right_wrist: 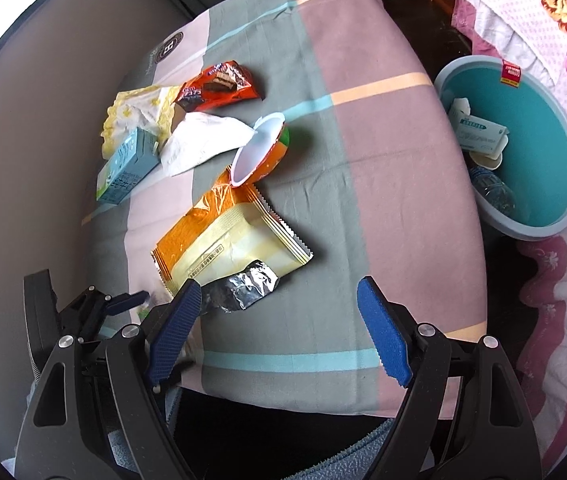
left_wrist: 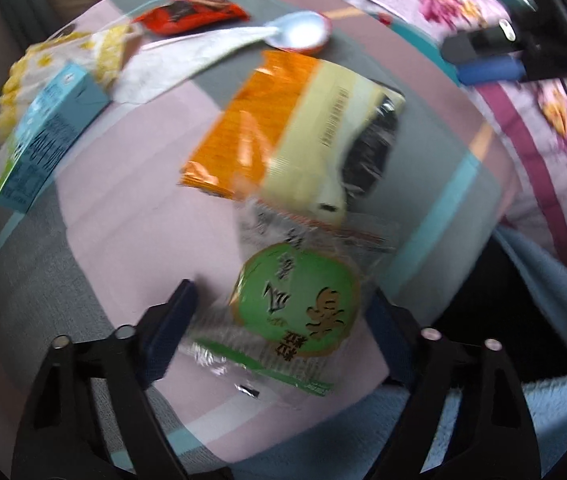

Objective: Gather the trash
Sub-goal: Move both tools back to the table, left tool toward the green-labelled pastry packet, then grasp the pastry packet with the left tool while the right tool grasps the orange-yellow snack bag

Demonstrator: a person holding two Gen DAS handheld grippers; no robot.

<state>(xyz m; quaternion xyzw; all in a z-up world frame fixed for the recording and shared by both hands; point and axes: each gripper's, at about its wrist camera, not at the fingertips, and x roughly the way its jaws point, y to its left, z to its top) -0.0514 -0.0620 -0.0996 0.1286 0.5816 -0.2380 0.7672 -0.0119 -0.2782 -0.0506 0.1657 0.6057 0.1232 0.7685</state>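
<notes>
Trash lies on a table with a plaid cloth (right_wrist: 363, 160). In the left wrist view my left gripper (left_wrist: 279, 312) is open, its fingers either side of a clear wrapper with a green round label (left_wrist: 299, 312). Behind it lie an orange and cream snack bag (left_wrist: 283, 128), a white tissue (left_wrist: 175, 64), a cup (left_wrist: 299, 32), a red wrapper (left_wrist: 191, 12) and a blue carton (left_wrist: 39, 136). My right gripper (right_wrist: 279, 332) is open and empty above the cloth, near the snack bag (right_wrist: 227, 240). The left gripper (right_wrist: 123, 304) shows at lower left there.
A teal bin (right_wrist: 523, 148) stands right of the table and holds a box and a bottle. A yellow-patterned bag (right_wrist: 135, 112) lies by the carton (right_wrist: 127, 168). Floral bedding (right_wrist: 563, 40) is at the right. The right gripper (left_wrist: 487, 56) shows in the left wrist view.
</notes>
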